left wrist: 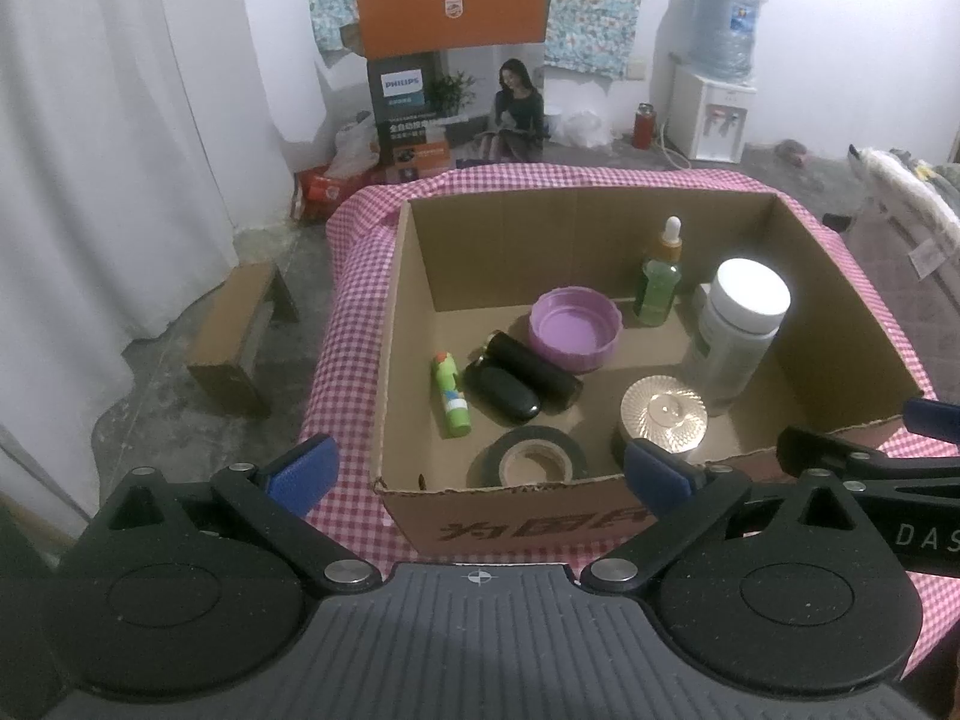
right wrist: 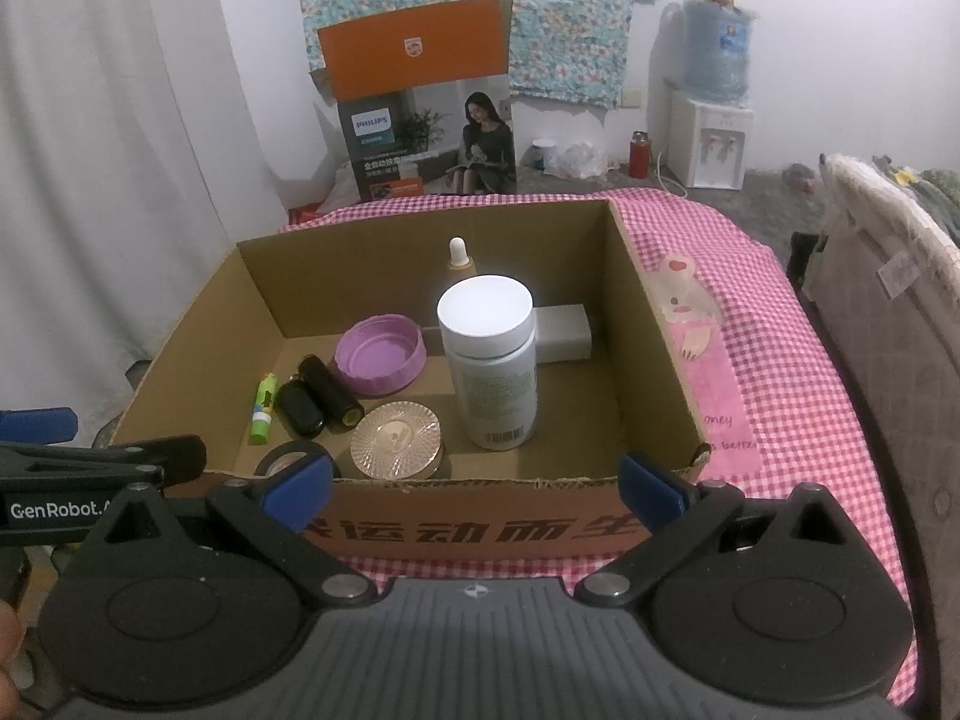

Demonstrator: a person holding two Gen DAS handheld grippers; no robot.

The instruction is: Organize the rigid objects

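An open cardboard box [left wrist: 828, 312] [right wrist: 654, 336] stands on a pink checked cloth. Inside it are a white-capped bottle [left wrist: 741, 330] [right wrist: 489, 360], a green dropper bottle [left wrist: 660, 282], a purple lid [left wrist: 575, 330] [right wrist: 381, 357], two black cylinders [left wrist: 522, 381] [right wrist: 318, 402], a green glue stick [left wrist: 451, 393] [right wrist: 262, 408], a gold-lidded jar [left wrist: 663, 414] [right wrist: 395, 441], a black tape roll [left wrist: 528, 457] and a white block [right wrist: 564, 333]. My left gripper [left wrist: 480, 468] and right gripper [right wrist: 477, 483] are both open and empty at the box's near wall.
A pink card with a bear picture [right wrist: 705, 360] lies on the cloth [right wrist: 780, 324] right of the box. A Philips carton [left wrist: 456, 96], a water dispenser [left wrist: 714, 114] and a red flask [left wrist: 645, 125] stand on the floor behind. A small wooden stool [left wrist: 237, 336] is left.
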